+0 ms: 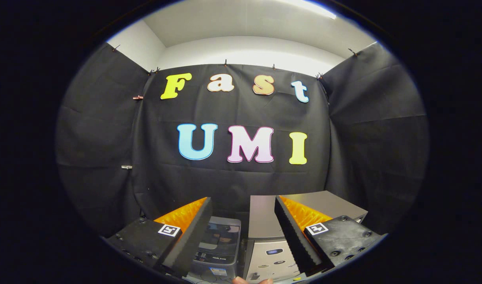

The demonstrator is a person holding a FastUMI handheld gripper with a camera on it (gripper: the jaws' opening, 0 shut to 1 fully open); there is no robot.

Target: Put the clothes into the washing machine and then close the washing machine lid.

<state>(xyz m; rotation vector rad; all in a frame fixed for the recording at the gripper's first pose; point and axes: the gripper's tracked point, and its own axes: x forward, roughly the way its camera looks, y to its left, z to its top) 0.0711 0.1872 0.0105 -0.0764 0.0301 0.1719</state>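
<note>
Washing machine (219, 246), lid down, stands between the fingers of the hand-held gripper (241, 236), which are spread wide and hold nothing; a grey box (264, 228) is at 1 o'clock. Clothes are not seen, so I cannot judge the stage

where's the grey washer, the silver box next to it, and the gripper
grey washer (219, 240): gripper view, on its dark lid, between the open jaws.
silver box (262, 217): gripper view, on its raised top panel.
gripper (243, 236): gripper view, midway between its fingertips.
</note>
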